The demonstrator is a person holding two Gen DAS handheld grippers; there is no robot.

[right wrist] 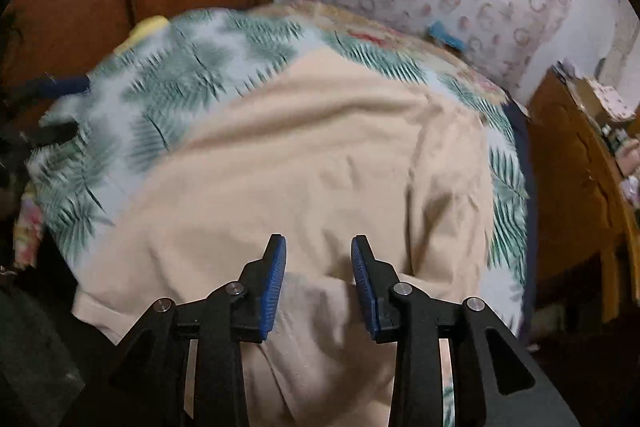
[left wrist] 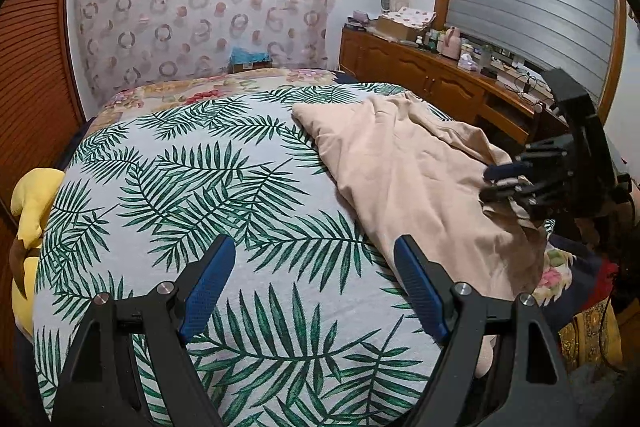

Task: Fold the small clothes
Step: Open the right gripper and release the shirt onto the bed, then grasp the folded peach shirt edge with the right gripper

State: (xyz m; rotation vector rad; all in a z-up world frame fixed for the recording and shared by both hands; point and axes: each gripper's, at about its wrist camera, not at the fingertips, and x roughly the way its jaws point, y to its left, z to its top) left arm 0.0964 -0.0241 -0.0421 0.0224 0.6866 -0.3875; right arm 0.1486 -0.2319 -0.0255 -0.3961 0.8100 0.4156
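With the beige garment point(left wrist: 420, 179) rumpled on the leaf-print bedspread point(left wrist: 180, 187), we are at the first fold.
Left view: our left gripper point(left wrist: 316, 279) hangs wide apart, empty. Right view: our right gripper point(right wrist: 319, 267), part-open over cloth, pinches nothing; next we must catch an edge.

My left camera looks down across the bed point(left wrist: 168, 195) toward the wall. My right camera sits close over the beige cloth point(right wrist: 304, 163). Both see the cloth and bed.
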